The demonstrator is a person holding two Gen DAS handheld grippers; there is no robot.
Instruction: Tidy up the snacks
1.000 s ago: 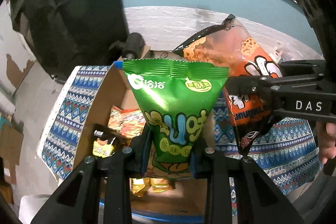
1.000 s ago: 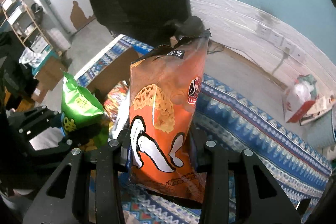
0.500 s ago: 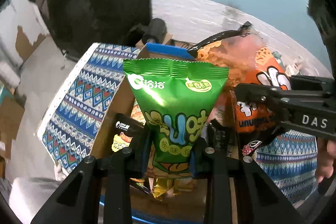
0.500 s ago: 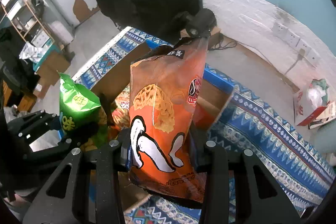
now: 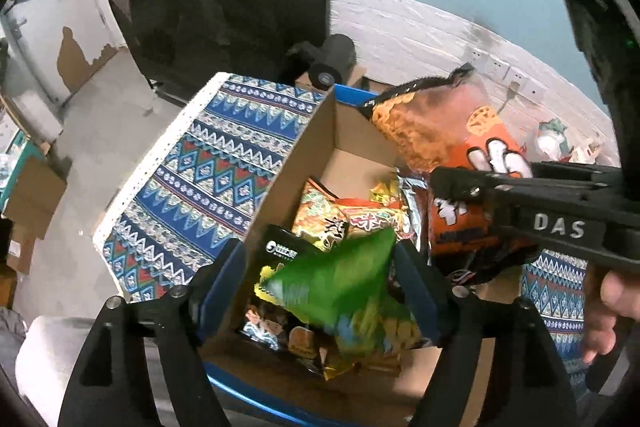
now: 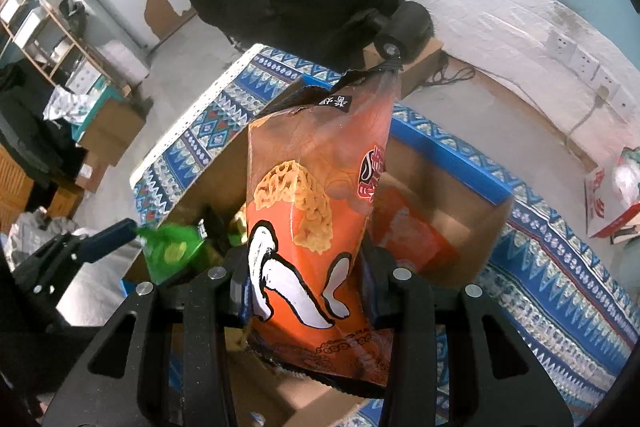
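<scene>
Our left tool [image 5: 320, 283] is opening, and the green snack bag [image 5: 340, 279] drops free between its jaws into the cardboard box [image 5: 280, 163]. Our right tool [image 6: 306, 283] clamps the orange snack bag [image 6: 316, 211] above that box. Next we lower and let go.

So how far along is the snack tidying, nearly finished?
Partly. Several snack packets already lie in the cardboard box. The left gripper is opening, its fingers apart, and the blurred green bag is tipping over the box. The right gripper clamps the orange bag, which has yet to go in.
</scene>
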